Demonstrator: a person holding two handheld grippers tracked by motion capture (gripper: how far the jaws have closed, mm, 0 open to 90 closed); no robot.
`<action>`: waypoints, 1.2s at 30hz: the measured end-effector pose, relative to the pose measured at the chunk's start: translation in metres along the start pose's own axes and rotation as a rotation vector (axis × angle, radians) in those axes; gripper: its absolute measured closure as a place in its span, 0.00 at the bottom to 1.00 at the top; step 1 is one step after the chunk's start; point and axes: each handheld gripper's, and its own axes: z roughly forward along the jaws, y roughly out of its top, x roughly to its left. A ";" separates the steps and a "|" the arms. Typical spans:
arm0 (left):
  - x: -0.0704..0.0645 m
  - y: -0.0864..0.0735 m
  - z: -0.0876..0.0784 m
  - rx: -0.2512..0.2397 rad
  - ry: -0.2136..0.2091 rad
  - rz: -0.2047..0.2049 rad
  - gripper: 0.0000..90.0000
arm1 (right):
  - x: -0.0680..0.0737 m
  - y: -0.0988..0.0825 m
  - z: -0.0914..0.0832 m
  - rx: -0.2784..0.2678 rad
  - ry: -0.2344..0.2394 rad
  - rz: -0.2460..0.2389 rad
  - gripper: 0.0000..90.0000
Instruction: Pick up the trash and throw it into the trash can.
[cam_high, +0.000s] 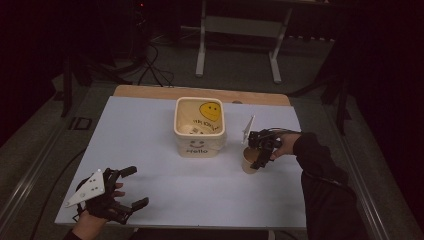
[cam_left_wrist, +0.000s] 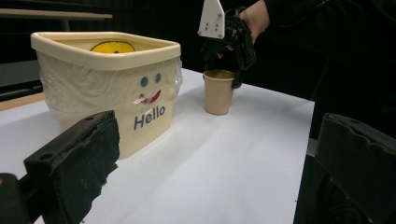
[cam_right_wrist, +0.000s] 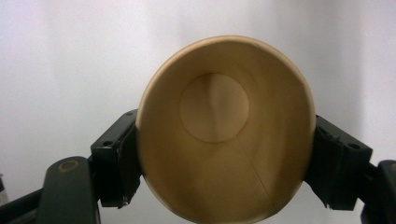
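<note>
Right gripper view | paper cup between jaws | right hand-held gripper clamps it

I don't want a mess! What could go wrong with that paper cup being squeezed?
1. The right hand-held gripper has a jaw on each side of the cup. Paper is thin, so a hard squeeze might crush it.
2. The cup looks empty and light, so a loose grip might let it slip or tip on the table.
3. The bin stands close by; a swing toward it might bump the cup against it.
</note>
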 end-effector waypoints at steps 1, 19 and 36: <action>0.000 0.000 0.000 0.000 0.000 0.000 0.01 | 0.000 0.000 -0.001 -0.003 0.001 -0.001 0.25; 0.000 0.000 0.001 0.002 0.003 0.004 0.01 | 0.006 0.003 -0.038 -0.005 0.008 -0.007 0.26; 0.000 0.000 0.001 -0.001 0.004 0.008 0.01 | 0.014 0.014 -0.081 -0.009 -0.024 -0.017 0.27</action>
